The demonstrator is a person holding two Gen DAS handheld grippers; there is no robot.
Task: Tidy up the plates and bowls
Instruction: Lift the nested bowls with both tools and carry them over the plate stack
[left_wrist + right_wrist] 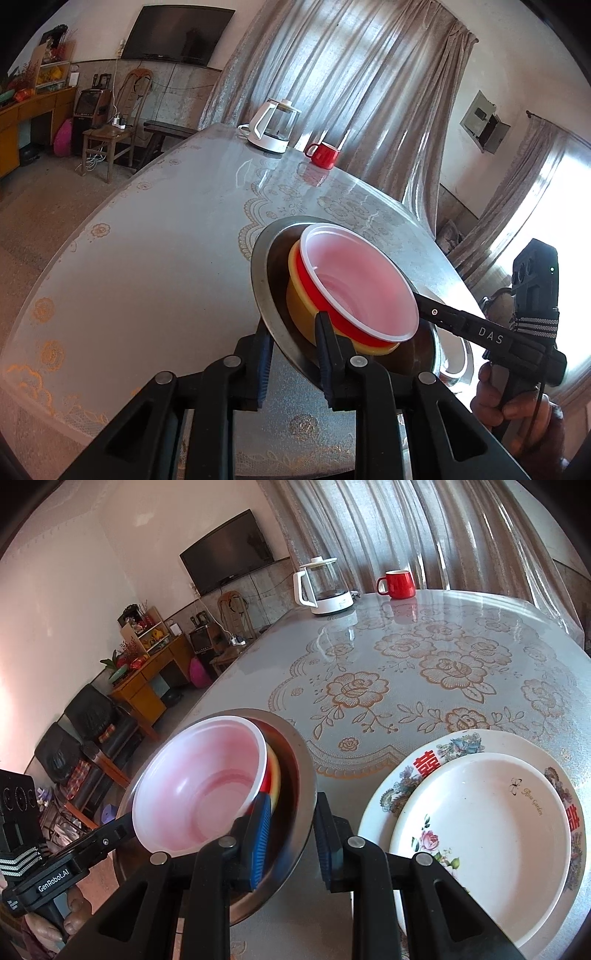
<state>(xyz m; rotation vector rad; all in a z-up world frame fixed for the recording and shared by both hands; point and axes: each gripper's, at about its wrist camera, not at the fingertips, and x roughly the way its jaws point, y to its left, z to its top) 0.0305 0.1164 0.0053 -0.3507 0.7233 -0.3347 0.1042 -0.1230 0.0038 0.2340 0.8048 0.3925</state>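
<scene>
Steel basin [264, 266]: thin metal, stiff, probably light, slick at the lip; take it by the rim, pads set on either side of the wall.
Nested bowls: a yellow bowl [299, 306] sits inside the basin, and a red bowl with a white lining [362, 284] sits inside that one. Both look like light plastic, free to slide or tip out if the basin tilts.
Left gripper [292, 323]: jaws parted to a middling width, with the basin's rim running between them; the yellow bowl's wall is just ahead of the inner finger. I cannot tell whether the pads press the metal.
Right gripper [291, 796]: jaws about as far apart, straddling the opposite rim, one finger inside the basin and one outside. Contact there is just as unclear.
Plates: to the outer side of the right jaws, a small white plate [480, 823] lies on a larger flowered plate [458, 744]. They look ceramic, so heavier, hard and chippable.
Tabletop [406, 664]: glossy cover, likely slippery under the metal.
Hidden: the basin's underside and whether it rests on the tabletop or is lifted; its floor beneath the bowls; the near edges of both plates, cut off by the gripper body and the frame.
Far ahead of the jaws: a kettle [325, 587] and a red mug [397, 583], well apart from the stack.
</scene>
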